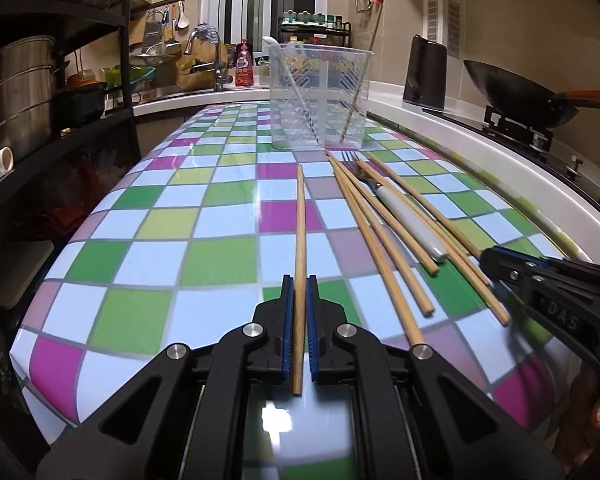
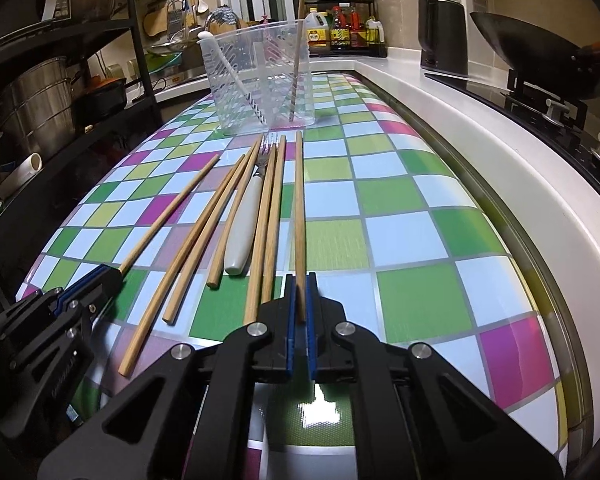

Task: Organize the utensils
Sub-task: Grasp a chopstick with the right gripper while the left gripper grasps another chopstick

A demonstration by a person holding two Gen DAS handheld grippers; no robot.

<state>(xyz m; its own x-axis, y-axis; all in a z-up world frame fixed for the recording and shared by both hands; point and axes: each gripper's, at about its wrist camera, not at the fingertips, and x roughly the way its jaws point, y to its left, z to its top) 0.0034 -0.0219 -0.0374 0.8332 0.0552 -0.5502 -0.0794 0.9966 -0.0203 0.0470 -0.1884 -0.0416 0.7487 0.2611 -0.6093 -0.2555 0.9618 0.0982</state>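
Left wrist view: the left gripper [image 1: 299, 300] has its blue pads closed on one chopstick [image 1: 300, 240], lying flat on the checked bench [image 1: 160, 264] near its front edge. Right wrist view: the right gripper [image 2: 299, 300] is likewise clamped on the near end of another chopstick [image 2: 299, 208], beside the loose bundle of chopsticks [image 2: 220, 208] and fork [image 2: 244, 216]. The clear holder [image 2: 260, 76] stands toward the far edge, already containing utensils. Risk: each grip is near one end, so a chopstick may pivot on lifting, strike the bundle or miss the holder rim.
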